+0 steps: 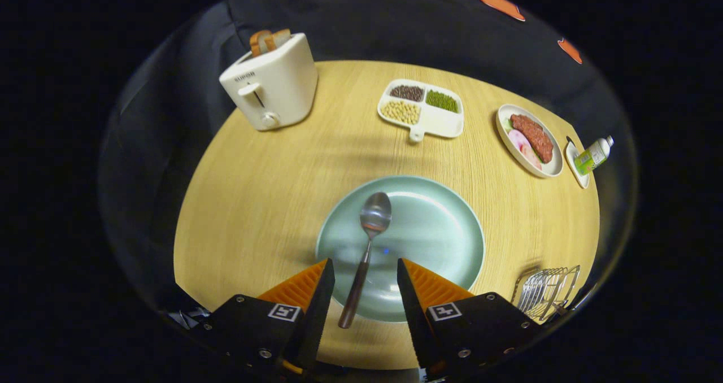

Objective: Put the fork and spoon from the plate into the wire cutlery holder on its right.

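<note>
One spoon (367, 242) lies on the plate (446, 242), with no fork to be seen there, so by my reckoning half the job may be done, though the wire cutlery holder (547, 292) on the desk (260, 202) is too blurred to check. The tool (364, 278) stands open and empty, its fingers either side of the spoon's handle without touching it.

Lighting: overhead, bright on the table (271, 202); surroundings dark. Glare: soft highlights on the plate (440, 242) and spoon (370, 230) bowl. Shadows: short, soft, beneath the toaster (271, 86). Distortion: strong fisheye curvature toward the edges. Focus: centre sharp, periphery slightly soft.
</note>
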`<state>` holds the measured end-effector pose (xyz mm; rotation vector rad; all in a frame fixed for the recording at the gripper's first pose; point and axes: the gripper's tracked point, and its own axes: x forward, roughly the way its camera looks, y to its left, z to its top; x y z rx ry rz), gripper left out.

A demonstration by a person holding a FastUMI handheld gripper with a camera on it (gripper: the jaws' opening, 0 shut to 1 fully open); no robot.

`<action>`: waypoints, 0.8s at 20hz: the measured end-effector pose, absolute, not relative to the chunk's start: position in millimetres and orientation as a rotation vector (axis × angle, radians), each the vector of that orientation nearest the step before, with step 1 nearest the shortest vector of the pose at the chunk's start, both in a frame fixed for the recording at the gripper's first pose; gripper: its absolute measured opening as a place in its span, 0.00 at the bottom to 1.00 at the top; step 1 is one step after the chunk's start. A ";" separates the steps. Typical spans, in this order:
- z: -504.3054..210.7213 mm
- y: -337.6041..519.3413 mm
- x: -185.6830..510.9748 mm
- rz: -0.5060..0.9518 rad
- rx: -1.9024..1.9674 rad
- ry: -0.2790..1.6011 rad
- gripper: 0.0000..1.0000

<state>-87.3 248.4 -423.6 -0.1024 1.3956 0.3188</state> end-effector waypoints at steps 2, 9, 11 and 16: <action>-434.1 245.2 -89.8 0.308 -0.114 1.459 0.62; -469.2 234.0 -103.8 0.262 -0.119 1.655 0.35; -472.5 232.3 -103.7 0.245 -0.110 1.668 0.20; -467.3 235.0 -99.6 0.265 0.000 1.641 0.06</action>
